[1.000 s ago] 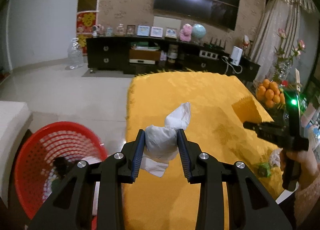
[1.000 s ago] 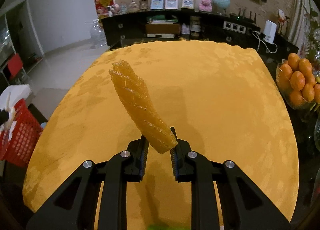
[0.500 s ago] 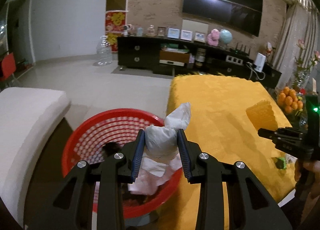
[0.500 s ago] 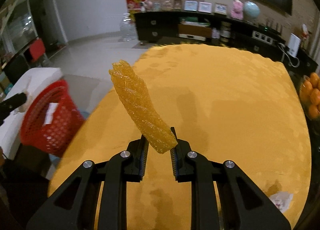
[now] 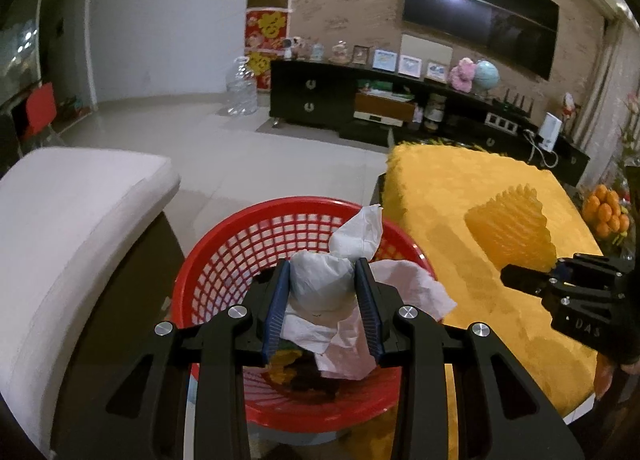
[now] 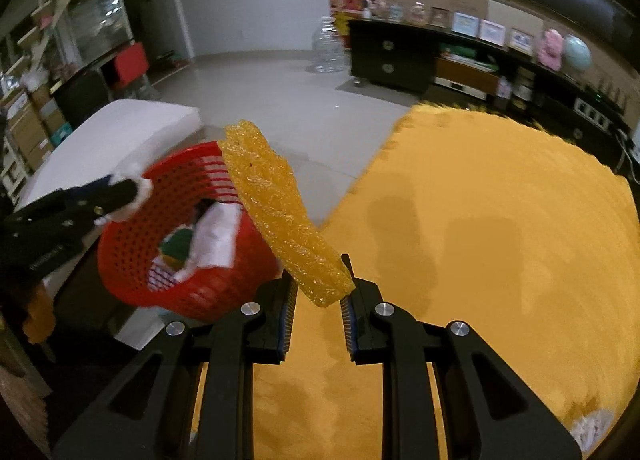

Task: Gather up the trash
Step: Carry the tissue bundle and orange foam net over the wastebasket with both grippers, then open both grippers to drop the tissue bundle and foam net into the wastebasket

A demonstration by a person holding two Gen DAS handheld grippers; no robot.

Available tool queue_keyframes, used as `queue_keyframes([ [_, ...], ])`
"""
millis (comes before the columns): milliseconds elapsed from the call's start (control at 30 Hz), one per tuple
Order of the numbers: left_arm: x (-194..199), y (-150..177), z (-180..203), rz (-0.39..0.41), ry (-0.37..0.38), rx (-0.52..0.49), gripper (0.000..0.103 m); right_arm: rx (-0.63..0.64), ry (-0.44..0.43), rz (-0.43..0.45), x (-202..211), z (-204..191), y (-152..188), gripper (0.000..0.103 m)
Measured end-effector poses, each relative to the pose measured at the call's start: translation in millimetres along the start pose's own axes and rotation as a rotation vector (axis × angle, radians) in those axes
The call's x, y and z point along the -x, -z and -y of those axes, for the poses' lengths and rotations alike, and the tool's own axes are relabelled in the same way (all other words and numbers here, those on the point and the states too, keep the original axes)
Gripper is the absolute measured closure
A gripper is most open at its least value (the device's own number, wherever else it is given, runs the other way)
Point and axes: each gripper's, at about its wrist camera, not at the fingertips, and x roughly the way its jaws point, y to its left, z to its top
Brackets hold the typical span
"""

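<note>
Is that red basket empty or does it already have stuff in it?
Not empty: the red basket already holds crumpled white paper and darker scraps.

Your left tongs [image 5: 322,284]: two matte black angular arms, each bearing silver round screw heads, with ribbed blue pads [image 5: 276,310] lining the inner faces. Your right tongs [image 6: 318,288]: the same black frame, silver screws and blue ribbed pads. At 3 o'clock in the left wrist view, the right tongs' black body shows faint pale lettering.
</note>
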Motion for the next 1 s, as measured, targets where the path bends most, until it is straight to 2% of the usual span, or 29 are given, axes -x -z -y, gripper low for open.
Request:
queue_keyframes([
  [300,-13,-1,-14,-0.039,-0.06,0.017,0.069,0.062,-0.054,-0.015,-23,-41,-27,0.082],
  [433,-15,0,-20,-0.046,-0.061,0.037,0.065,0.075,-0.071,-0.033,-31,-51,-28,0.078],
  [500,-15,1,-24,-0.05,-0.066,0.053,0.053,0.077,-0.073,-0.036,-33,-54,-26,0.069],
  [567,-13,1,-27,-0.042,-0.076,0.065,0.045,0.073,-0.07,-0.031,-34,-54,-25,0.054],
  [600,-11,0,-28,-0.033,-0.079,0.071,0.042,0.071,-0.065,-0.029,-34,-54,-24,0.053],
  [700,-10,1,-28,-0.025,-0.085,0.074,0.035,0.057,-0.064,-0.035,-34,-51,-20,0.051],
  [1000,-3,0,-29,-0.001,-0.071,0.099,0.029,0.036,-0.026,-0.014,-16,-29,-5,0.05],
])
